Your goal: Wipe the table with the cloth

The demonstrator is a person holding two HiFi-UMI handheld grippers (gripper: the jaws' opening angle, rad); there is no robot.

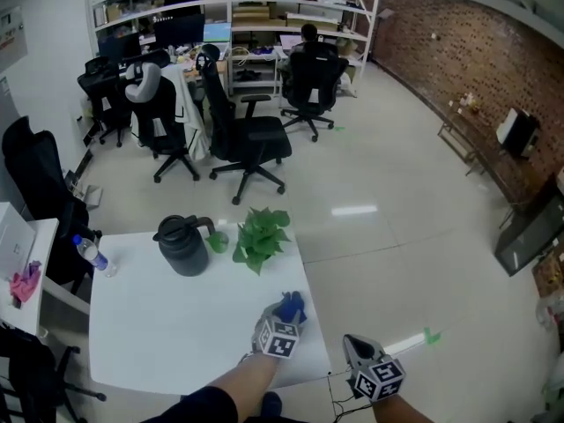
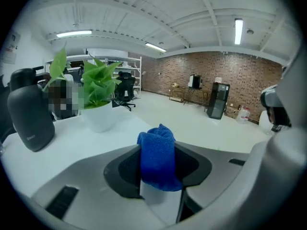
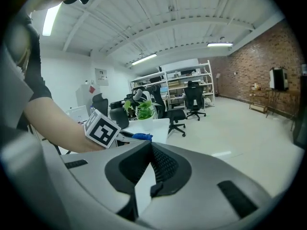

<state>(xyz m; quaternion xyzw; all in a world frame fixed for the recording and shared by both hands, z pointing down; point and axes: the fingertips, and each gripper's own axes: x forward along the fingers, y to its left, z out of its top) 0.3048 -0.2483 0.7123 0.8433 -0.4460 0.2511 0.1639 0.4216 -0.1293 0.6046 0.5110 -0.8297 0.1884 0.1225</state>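
Note:
A bunched blue cloth (image 2: 157,157) is pinched between the jaws of my left gripper (image 2: 158,176), which is shut on it. In the head view that gripper (image 1: 284,317) hovers over the near right corner of the white table (image 1: 159,333), with the cloth (image 1: 293,307) sticking out ahead. My right gripper (image 1: 355,346) hangs off the table's right edge, over the floor. Its jaws (image 3: 150,145) meet at the tips with nothing between them. The right gripper view also catches the cloth (image 3: 141,137) and the left gripper's marker cube (image 3: 102,128).
At the table's far edge stand a black jug (image 1: 183,245) and a potted green plant (image 1: 262,236). A water bottle (image 1: 92,256) is at the far left corner. Black office chairs (image 1: 247,139), desks and shelves fill the room behind; a brick wall runs along the right.

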